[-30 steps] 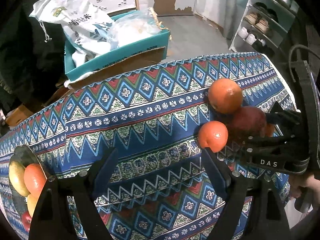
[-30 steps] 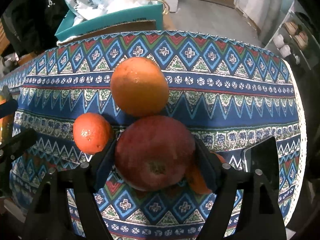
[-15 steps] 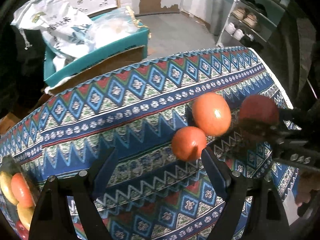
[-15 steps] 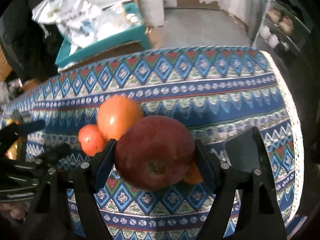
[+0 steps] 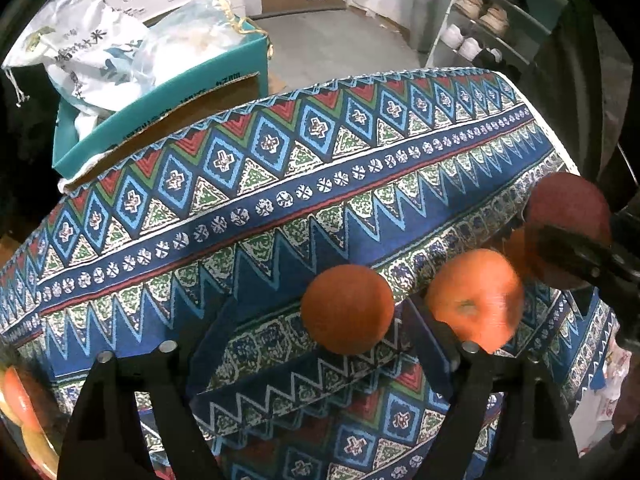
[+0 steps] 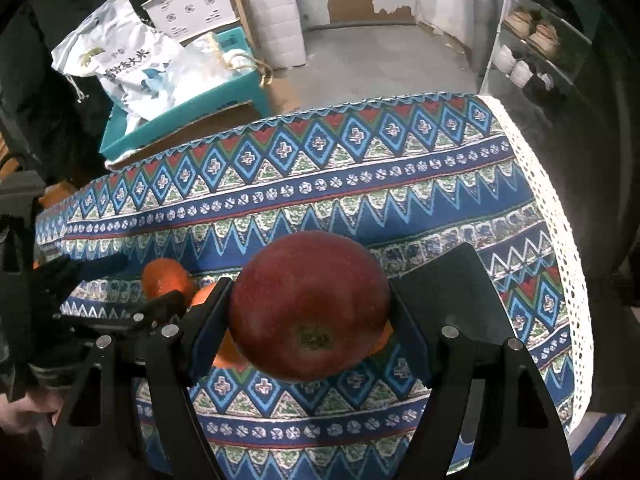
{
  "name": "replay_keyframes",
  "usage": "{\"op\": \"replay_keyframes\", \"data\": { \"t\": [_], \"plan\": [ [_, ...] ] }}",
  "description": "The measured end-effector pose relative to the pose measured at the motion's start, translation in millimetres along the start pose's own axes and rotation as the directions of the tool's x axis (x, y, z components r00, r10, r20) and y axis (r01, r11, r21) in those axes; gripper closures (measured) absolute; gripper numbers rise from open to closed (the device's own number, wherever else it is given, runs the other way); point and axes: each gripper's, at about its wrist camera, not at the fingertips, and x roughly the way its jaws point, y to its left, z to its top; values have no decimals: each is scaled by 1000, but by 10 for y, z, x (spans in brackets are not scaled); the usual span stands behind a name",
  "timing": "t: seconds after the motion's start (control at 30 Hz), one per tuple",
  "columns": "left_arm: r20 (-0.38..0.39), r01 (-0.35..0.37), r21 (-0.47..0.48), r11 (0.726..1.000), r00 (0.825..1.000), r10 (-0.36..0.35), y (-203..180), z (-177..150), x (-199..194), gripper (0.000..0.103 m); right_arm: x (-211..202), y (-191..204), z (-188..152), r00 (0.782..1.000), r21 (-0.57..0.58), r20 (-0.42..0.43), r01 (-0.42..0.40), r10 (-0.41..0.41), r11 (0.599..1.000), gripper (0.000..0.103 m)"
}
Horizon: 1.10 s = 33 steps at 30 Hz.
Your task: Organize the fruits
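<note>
Red apple (image 6: 310,306) above tablecloth's lace edge (image 6: 560,216)

In the left wrist view, the larger orange (image 5: 474,302) at lower right is motion-blurred, its lower edge hidden behind a gripper finger. The red apple (image 5: 568,210) at the right edge is partly covered by the dark right gripper, which the frame cuts off. Fruit (image 5: 18,400) at the lower left edge is cropped and blurred; its container cannot be made out. In the right wrist view, the apple hides most of an orange (image 6: 224,350) behind it; another orange (image 6: 166,280) is partly screened by the left gripper at left.
</note>
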Motion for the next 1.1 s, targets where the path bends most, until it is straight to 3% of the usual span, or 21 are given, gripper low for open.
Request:
{"op": "replay_keyframes", "data": {
  "t": [0.23,0.6,1.1],
  "plan": [
    [-21,95,-24,995,995,-96,-5,0,74,55,-28,-51,-17,1000,4,1,12,-12,1000,27],
    [49,-2,22,1000,999,1,5,-76,-257,57,-89,26,-9,1000,-8,22,13,-13,1000,27],
    [159,-40,-6,999,986,40,130,-131,-960,57,-431,341,41,995,-79,102,10,-2,997,27]
  ]
}}
